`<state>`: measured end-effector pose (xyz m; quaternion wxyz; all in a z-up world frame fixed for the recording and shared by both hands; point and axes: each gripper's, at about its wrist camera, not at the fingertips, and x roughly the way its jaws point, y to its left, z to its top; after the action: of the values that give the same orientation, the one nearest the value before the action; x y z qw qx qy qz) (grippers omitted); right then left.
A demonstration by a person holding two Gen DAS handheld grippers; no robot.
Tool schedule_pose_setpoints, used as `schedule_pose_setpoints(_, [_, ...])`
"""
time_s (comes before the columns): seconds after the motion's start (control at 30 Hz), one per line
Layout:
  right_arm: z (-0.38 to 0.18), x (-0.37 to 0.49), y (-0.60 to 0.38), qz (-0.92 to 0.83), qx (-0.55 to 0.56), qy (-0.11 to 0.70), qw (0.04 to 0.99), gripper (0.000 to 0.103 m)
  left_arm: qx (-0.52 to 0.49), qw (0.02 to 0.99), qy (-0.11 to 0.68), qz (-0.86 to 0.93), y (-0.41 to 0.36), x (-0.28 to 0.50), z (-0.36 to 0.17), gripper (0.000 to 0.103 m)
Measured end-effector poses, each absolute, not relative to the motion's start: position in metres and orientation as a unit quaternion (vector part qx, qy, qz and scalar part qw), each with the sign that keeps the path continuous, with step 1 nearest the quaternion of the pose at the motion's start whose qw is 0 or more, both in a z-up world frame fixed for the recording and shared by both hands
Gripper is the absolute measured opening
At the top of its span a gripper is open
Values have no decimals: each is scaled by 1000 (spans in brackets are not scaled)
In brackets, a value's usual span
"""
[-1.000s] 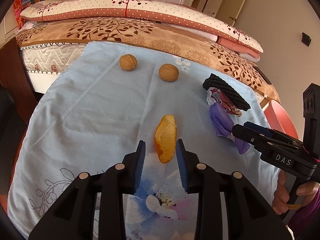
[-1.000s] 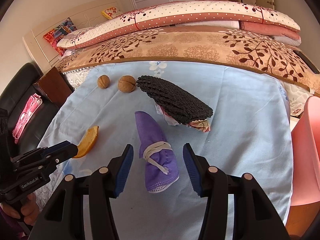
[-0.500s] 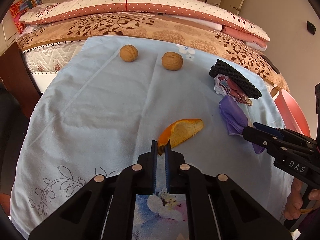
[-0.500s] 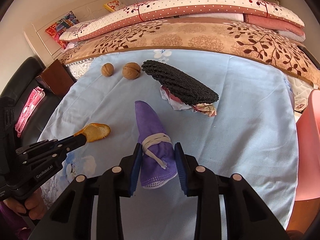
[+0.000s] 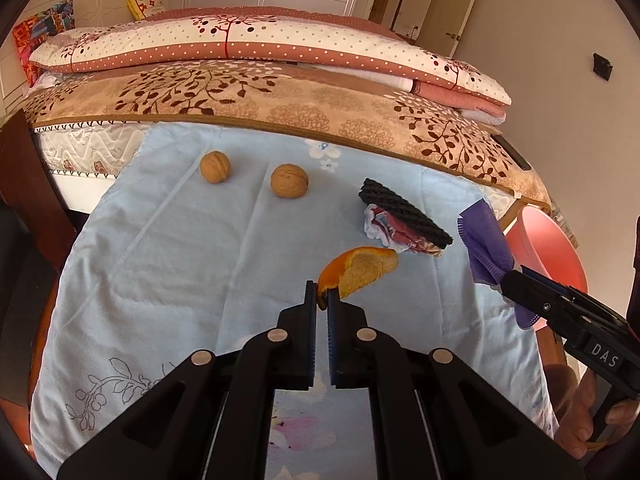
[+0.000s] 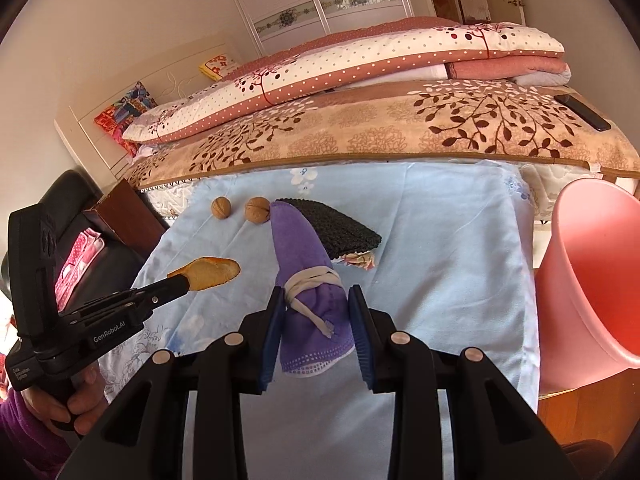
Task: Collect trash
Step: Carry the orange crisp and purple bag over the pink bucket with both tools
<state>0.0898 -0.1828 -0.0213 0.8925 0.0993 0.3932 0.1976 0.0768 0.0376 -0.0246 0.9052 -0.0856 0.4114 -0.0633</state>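
My left gripper [image 5: 321, 295] is shut on the end of an orange peel [image 5: 362, 270] and holds it above the blue cloth [image 5: 168, 264]; the peel also shows in the right wrist view [image 6: 210, 273]. My right gripper [image 6: 316, 298] is shut on a folded purple face mask [image 6: 310, 280] and holds it raised; the mask also shows in the left wrist view [image 5: 484, 244]. A pink bin [image 6: 592, 276] stands at the table's right edge. A crumpled wrapper [image 5: 380, 228] lies under a black woven mat [image 5: 404, 214].
Two walnuts [image 5: 215, 166] [image 5: 289, 186] lie at the far side of the cloth. A bed with a patterned blanket [image 5: 280, 104] runs behind the table. A dark wooden cabinet [image 5: 28, 184] stands at the left.
Both grippers shut on their items and lifted them off the cloth. The peel turned sideways in the left grip. The mask rose toward the pink bin side.
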Motion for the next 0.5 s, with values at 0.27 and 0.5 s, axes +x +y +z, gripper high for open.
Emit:
schedule_pose_setpoints(0.27, [-1,80,-243,138,129,363,912,32,-73,912,388,-114,-14,89,6,4])
schedule_pose_setpoints(0.5, [12,73,-297,73,149,342,925,32,-48,914,369,-161,-65,93,25,4])
